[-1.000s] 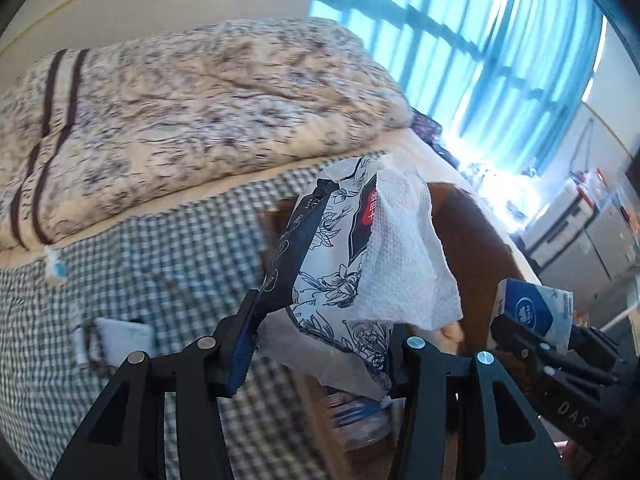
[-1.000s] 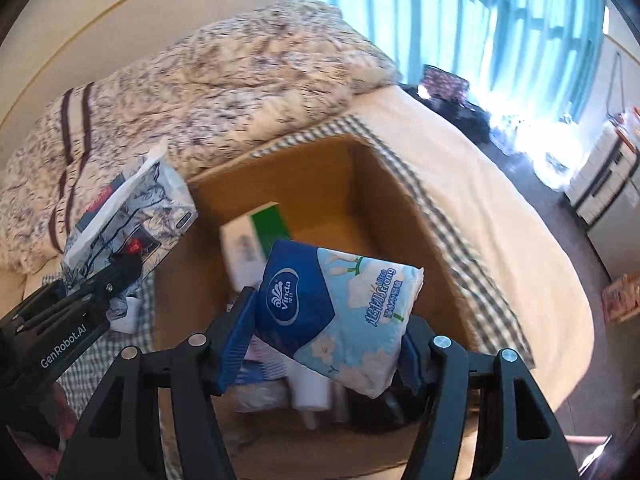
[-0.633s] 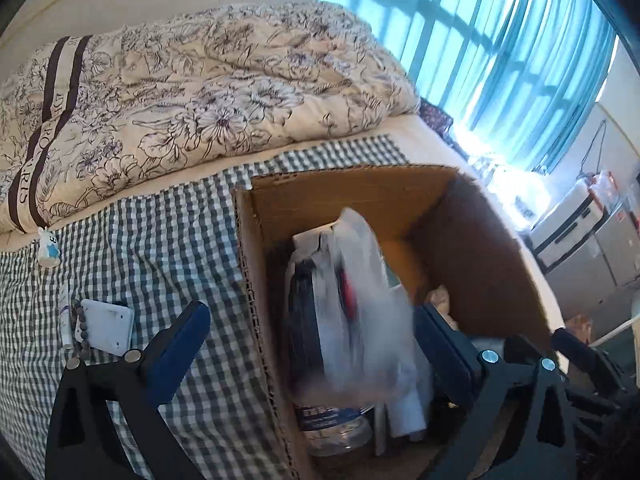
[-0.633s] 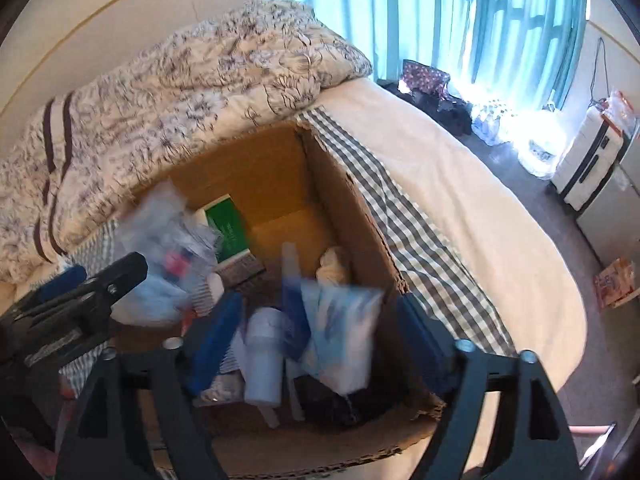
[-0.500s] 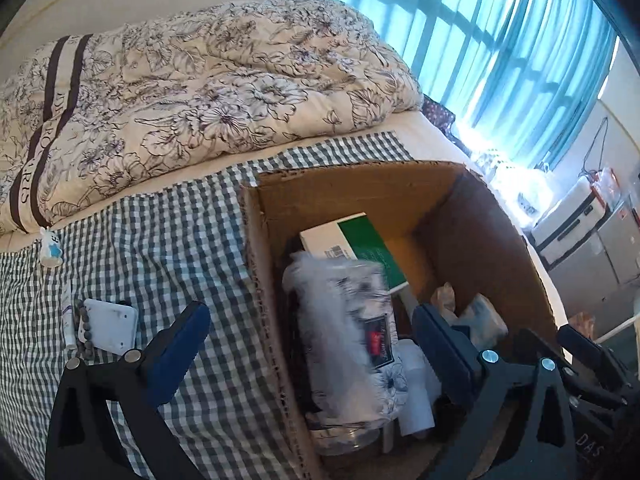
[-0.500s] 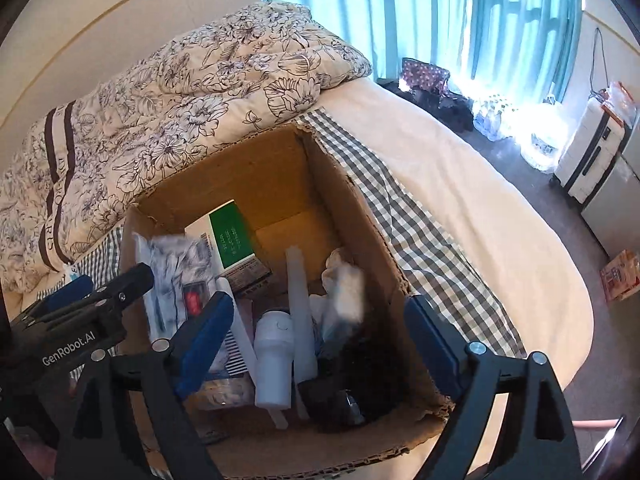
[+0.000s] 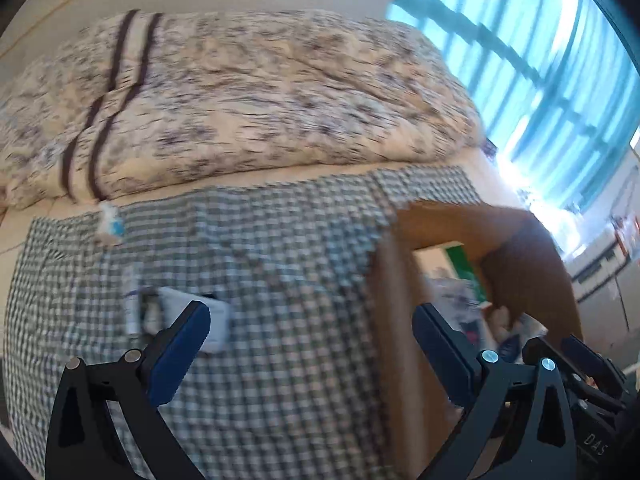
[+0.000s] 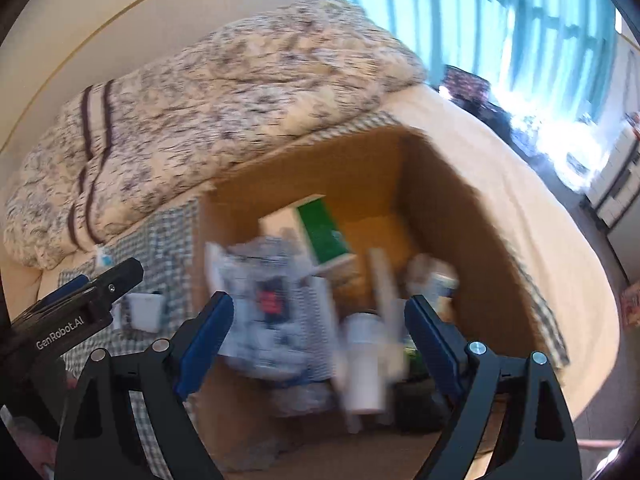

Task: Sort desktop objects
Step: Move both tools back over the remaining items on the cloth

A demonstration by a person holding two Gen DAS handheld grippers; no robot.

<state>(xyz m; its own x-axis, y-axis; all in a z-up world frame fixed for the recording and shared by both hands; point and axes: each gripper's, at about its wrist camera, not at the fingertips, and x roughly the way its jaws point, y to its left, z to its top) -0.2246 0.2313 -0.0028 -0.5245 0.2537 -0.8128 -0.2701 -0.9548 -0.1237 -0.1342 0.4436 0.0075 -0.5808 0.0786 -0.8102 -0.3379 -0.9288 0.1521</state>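
Observation:
Both views are motion-blurred. My left gripper (image 7: 310, 334) stands wide open and empty over the checked cloth (image 7: 280, 264), left of the cardboard box (image 7: 394, 320). On the cloth just beyond its left finger lie a small white item (image 7: 218, 322) and a thin tube (image 7: 129, 300). My right gripper (image 8: 320, 320) is open and empty above the cardboard box (image 8: 352, 168). Inside lie the floral tissue pack (image 8: 268, 292), a green-and-white carton (image 8: 320, 232), a white bottle (image 8: 362, 364) and other items. The left gripper (image 8: 96, 284) shows at the left edge of the right wrist view.
A floral quilt (image 7: 240, 92) is heaped at the back of the bed. A small blue-and-white object (image 7: 110, 224) rests at the cloth's far edge. Teal curtains (image 8: 500, 12) and drawer units (image 8: 616, 192) stand to the right, beyond the bed's edge.
Both grippers opened and let their tissue packs drop into the box. The left gripper then swung left, off the box and over the checked cloth; the right one shifted slightly left.

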